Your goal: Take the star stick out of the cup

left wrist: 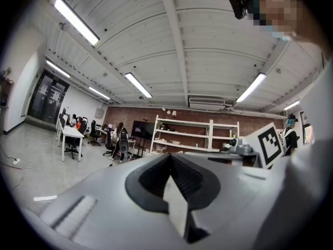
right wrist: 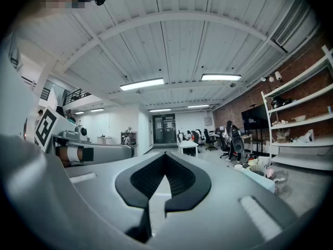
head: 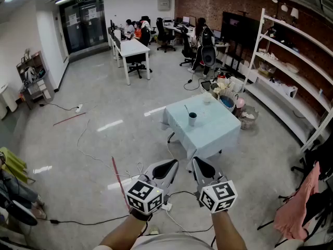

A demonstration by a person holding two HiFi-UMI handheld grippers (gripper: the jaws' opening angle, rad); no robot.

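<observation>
Both claws, left claw point(head: 167, 165) and right claw point(head: 198, 164), pressed together and empty, face the star stick point(head: 187, 109) leaning from its cup point(head: 192, 120) on the tabletop point(head: 214, 130) well ahead (right arguably nearer).

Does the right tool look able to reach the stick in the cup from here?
Probably not. The right tool is held near the body, while the stick stands in the cup on a table across the floor. Nothing blocks the way; it just looks too far.
</observation>
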